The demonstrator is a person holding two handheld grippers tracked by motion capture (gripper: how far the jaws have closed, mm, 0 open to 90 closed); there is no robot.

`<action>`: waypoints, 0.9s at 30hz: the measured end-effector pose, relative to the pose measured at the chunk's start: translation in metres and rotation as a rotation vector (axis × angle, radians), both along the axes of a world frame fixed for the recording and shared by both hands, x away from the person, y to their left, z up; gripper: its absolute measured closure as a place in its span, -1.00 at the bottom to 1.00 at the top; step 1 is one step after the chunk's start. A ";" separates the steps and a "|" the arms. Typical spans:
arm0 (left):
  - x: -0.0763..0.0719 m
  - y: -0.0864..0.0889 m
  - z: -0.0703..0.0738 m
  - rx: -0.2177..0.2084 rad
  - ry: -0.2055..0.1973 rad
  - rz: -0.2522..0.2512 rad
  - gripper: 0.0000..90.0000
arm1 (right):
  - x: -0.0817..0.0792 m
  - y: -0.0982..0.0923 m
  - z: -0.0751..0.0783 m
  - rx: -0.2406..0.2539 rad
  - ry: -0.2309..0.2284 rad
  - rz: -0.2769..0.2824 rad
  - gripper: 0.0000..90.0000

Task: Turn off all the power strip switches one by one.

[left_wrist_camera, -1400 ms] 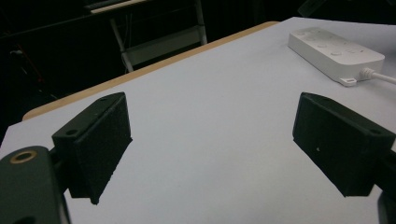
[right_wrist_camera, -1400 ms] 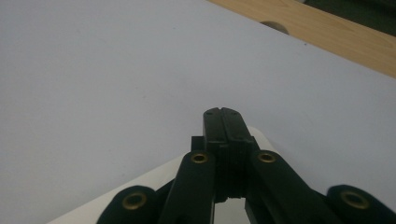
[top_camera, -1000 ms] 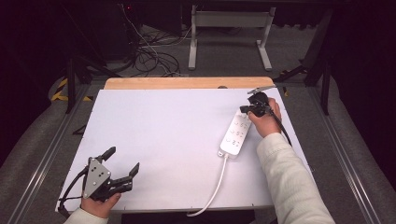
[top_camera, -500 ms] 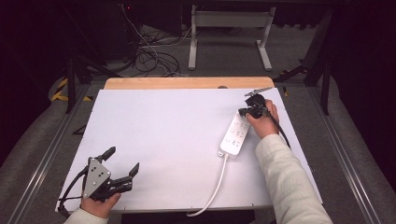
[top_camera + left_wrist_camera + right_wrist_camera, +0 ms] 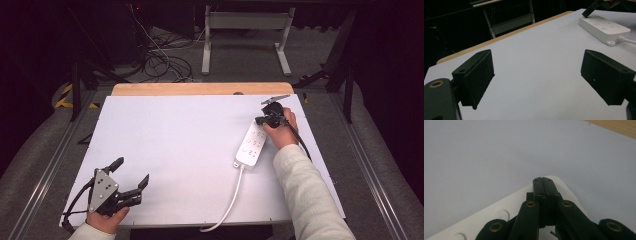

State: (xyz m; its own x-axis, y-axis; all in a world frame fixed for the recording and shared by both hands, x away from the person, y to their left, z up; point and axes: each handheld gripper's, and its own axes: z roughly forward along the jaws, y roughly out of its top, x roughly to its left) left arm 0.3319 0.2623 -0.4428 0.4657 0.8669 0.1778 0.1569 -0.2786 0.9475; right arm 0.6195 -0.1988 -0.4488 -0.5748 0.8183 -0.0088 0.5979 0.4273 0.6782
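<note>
A white power strip [image 5: 251, 145] lies on the right side of the white table top [image 5: 175, 135], its cable [image 5: 227, 200] running off the near edge. My right gripper [image 5: 261, 120] is shut with nothing between the jaws, its tips at the strip's far end. In the right gripper view the closed tips [image 5: 543, 181] point down onto the end of the strip [image 5: 506, 207]; I cannot tell whether they touch it. My left gripper [image 5: 133, 170] sits at the near left corner, open and empty. In the left gripper view its pads [image 5: 477, 75] stand wide apart, with the strip [image 5: 604, 27] far off.
A wooden strip [image 5: 200, 89] edges the table's far side. Beyond it stand a metal frame [image 5: 245, 40] and loose cables [image 5: 160, 60] on the floor. Metal rails [image 5: 45, 170] run along both sides of the table.
My right gripper has shifted slightly left and nearer, down toward the strip's far end. The left gripper has stayed in place.
</note>
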 end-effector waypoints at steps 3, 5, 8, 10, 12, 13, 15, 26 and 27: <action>0.000 0.000 0.000 0.001 0.000 0.002 -0.73 | 0.001 -0.001 0.000 0.016 0.007 -0.002 1.00; 0.000 0.000 0.000 0.001 -0.003 0.001 -0.73 | 0.001 0.000 -0.001 0.014 0.004 -0.001 1.00; 0.000 0.000 0.000 0.001 -0.004 -0.001 -0.73 | 0.001 -0.001 -0.001 0.017 0.007 -0.003 1.00; 0.000 0.000 0.000 0.001 -0.004 -0.001 -0.73 | 0.000 -0.001 -0.001 0.018 0.009 -0.005 1.00; 0.000 0.000 0.000 0.000 -0.004 0.000 -0.73 | 0.000 0.001 0.000 0.010 0.007 -0.009 1.00; 0.000 0.000 0.000 0.000 -0.004 0.000 -0.73 | 0.000 0.001 0.000 0.006 0.006 -0.007 1.00; 0.000 0.000 0.000 0.003 -0.004 -0.005 -0.73 | 0.000 0.001 0.000 0.006 0.007 -0.006 1.00; -0.001 0.000 0.000 -0.001 -0.003 -0.001 -0.73 | 0.001 0.005 -0.001 0.009 0.009 0.001 1.00; -0.001 0.000 0.000 -0.001 -0.003 -0.001 -0.73 | 0.001 0.006 -0.001 0.002 0.001 0.005 1.00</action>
